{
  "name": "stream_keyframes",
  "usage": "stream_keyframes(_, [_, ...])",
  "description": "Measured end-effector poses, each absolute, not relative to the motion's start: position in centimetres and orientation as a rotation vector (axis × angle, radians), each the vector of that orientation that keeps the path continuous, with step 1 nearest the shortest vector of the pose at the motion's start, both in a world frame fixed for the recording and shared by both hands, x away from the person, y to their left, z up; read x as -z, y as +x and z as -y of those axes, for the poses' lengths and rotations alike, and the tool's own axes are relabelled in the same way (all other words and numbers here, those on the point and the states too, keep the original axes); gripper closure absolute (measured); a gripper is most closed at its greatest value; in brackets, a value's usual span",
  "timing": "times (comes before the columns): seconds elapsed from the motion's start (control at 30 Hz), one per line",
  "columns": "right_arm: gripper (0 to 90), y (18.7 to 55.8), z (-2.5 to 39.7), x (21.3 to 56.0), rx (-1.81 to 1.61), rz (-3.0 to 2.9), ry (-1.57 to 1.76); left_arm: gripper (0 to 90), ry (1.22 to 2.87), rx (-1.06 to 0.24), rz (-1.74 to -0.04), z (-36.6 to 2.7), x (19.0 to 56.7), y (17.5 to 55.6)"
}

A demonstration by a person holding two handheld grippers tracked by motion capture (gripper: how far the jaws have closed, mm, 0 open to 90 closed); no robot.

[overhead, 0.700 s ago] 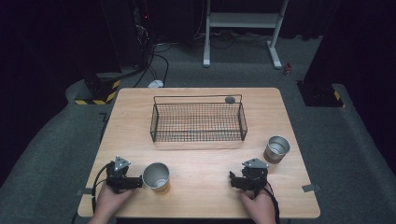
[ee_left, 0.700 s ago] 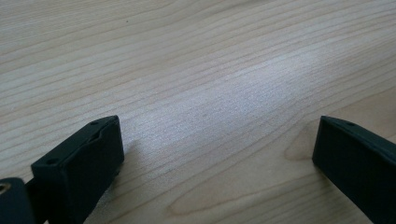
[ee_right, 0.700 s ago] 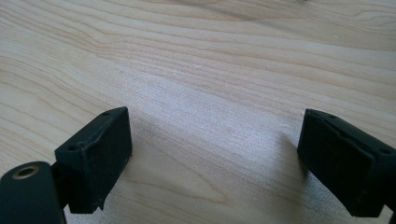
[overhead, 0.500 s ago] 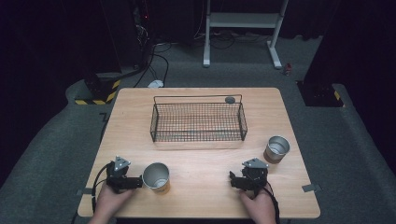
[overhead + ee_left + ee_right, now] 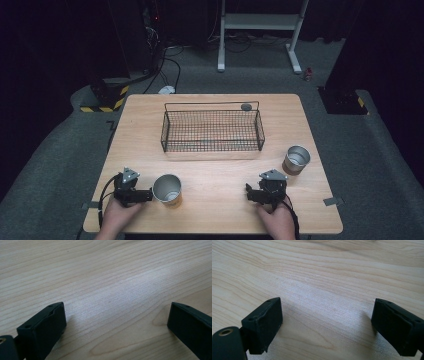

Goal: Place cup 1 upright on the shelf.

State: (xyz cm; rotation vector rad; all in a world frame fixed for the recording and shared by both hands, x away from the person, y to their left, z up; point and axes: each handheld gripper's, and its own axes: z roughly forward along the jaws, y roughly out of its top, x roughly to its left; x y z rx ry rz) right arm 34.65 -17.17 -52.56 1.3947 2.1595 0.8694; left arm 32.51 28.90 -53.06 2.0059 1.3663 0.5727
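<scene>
Resting on the wooden table near its front edge, my left gripper is held by a hand, just left of a metal cup that stands upright and looks empty. In the left gripper view my left gripper has its black jaws wide apart over bare wood. My right gripper sits at the front right, below and left of a second metal cup. In the right gripper view my right gripper is likewise open, with nothing between its jaws.
A black wire basket stands across the middle of the table and looks empty. A small round grey object lies just behind its rear rim. Beyond the table is dark floor with cables and a white stand.
</scene>
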Motion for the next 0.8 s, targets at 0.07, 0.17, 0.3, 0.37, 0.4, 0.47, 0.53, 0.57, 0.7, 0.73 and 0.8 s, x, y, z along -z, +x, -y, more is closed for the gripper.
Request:
stream_keyframes(0.07, [9.8,34.65,17.17,52.56,-0.869,-2.16,1.395,2.4,2.011,-0.57,-1.361,-28.93,53.04,32.51])
stream_keyframes(0.17, [9.8,34.65,17.17,52.56,-0.87,-2.16,1.395,0.7,2.031,-0.554,-1.351,-28.87,53.01,32.59])
stream_keyframes(0.3, [9.8,34.65,17.17,52.56,-0.869,-2.16,1.395,0.5,2.035,-0.547,-1.348,-28.87,52.97,32.61])
stream_keyframes(0.37, [9.8,34.65,17.17,52.56,-0.869,-2.16,1.395,0.6,2.036,-0.548,-1.347,-28.87,52.94,32.63])
stream_keyframes(0.4, [9.8,34.65,17.17,52.56,-0.869,-2.16,1.395,0.9,2.041,-0.55,-1.34,-28.89,52.92,32.64])
stream_keyframes(0.47, [9.8,34.65,17.17,52.56,-0.87,-2.16,1.395,1.2,2.04,-0.547,-1.338,-28.9,52.89,32.62])
stream_keyframes(0.53, [9.8,34.64,17.16,52.55,-0.87,-2.16,1.396,1.2,2.035,-0.549,-1.33,-28.92,52.8,32.53])
stream_keyframes(0.57, [9.8,34.64,17.17,52.55,-0.869,-2.16,1.395,1.2,2.029,-0.546,-1.329,-28.91,52.75,32.48])
stream_keyframes(0.7, [9.8,34.65,17.17,52.55,-0.869,-2.16,1.395,1.2,2.014,-0.548,-1.314,-29.04,52.47,32.32])
stream_keyframes(0.73, [9.8,34.64,17.17,52.55,-0.869,-2.16,1.395,1.2,2.007,-0.55,-1.311,-29.07,52.39,32.27])
stream_keyframes(0.8, [9.8,34.64,17.16,52.55,-0.87,-2.16,1.396,1.3,1.997,-0.554,-1.305,-29.13,52.18,32.16])
